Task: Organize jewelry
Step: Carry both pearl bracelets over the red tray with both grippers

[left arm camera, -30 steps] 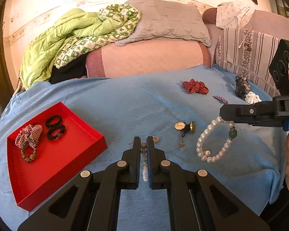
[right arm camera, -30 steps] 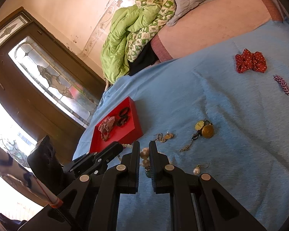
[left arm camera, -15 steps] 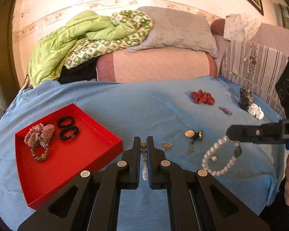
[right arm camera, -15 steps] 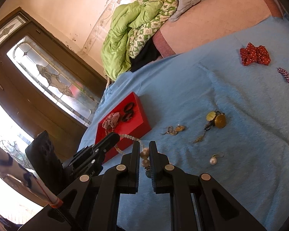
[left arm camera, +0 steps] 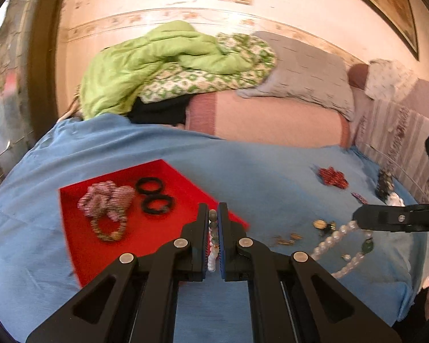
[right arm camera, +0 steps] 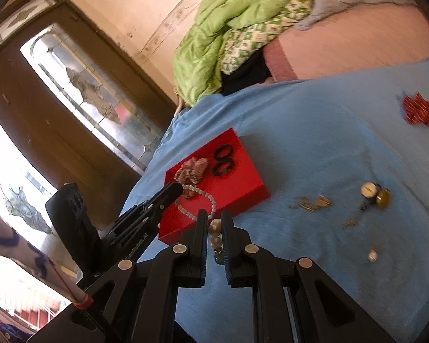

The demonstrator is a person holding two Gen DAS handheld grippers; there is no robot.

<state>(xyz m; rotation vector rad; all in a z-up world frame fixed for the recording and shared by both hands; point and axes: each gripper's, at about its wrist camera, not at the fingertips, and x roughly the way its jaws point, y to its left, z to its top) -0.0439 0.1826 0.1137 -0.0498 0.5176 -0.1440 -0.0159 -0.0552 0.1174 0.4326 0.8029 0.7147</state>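
Note:
My left gripper (left arm camera: 213, 214) is shut on a small white bead bracelet (left arm camera: 212, 253), which hangs over the red tray (left arm camera: 80, 260) in the right wrist view (right arm camera: 198, 193). My right gripper (right arm camera: 213, 220) is shut on a large pearl bracelet (right arm camera: 215, 235) with a green stone; it dangles above the blue bedspread in the left wrist view (left arm camera: 333, 238). The red tray (right arm camera: 237, 183) holds a pink scrunchie (left arm camera: 104, 197), a bead bracelet (left arm camera: 108, 230) and two black hair ties (left arm camera: 154, 195).
On the blue bedspread (left arm camera: 271, 177) lie gold earrings (right arm camera: 376, 194), a small gold chain piece (right arm camera: 311, 203), a loose pearl earring (right arm camera: 372, 255), a red bow (left arm camera: 332, 176) and a sparkly clip (left arm camera: 359, 197). Green quilt (left arm camera: 157, 63) and pillows are stacked behind.
Both grippers moved left toward the red tray with their bracelets. The small bracelet in the left gripper now hangs over the tray.

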